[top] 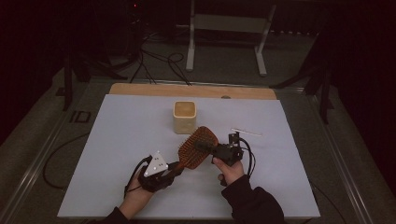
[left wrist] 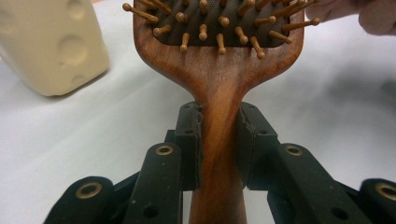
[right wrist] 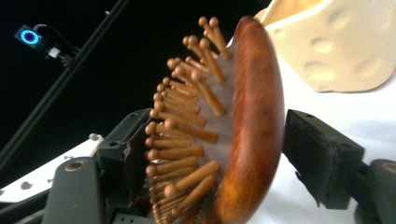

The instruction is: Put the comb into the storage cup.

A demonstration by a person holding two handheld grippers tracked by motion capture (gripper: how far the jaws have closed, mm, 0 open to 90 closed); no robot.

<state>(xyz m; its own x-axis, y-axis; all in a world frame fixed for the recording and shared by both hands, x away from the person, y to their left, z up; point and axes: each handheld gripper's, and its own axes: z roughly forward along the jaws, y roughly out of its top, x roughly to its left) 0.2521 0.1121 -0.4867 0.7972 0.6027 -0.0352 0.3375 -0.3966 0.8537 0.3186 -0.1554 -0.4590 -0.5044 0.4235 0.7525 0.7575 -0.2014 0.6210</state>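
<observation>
A wooden paddle hairbrush point(top: 196, 147) with wooden bristles hangs just above the white sheet, bristles facing up. My left gripper point(top: 173, 167) is shut on its handle. In the left gripper view both pads point(left wrist: 192, 140) press the sides of the handle point(left wrist: 219, 140) just below the head. My right gripper point(top: 205, 145) comes in from the right. Its jaws stand on either side of the brush head point(right wrist: 254, 116), one by the bristle tips and one by the smooth back. A thin gap shows at the back pad point(right wrist: 317, 154), so this gripper point(right wrist: 217, 121) is open around the head.
A cream dimpled cup point(top: 184, 116) stands upright just beyond the brush. A thin white stick point(top: 246, 132) lies to the right of it. The white sheet point(top: 116, 140) covers the table. Cables and a stand's legs point(top: 224, 42) sit on the floor behind.
</observation>
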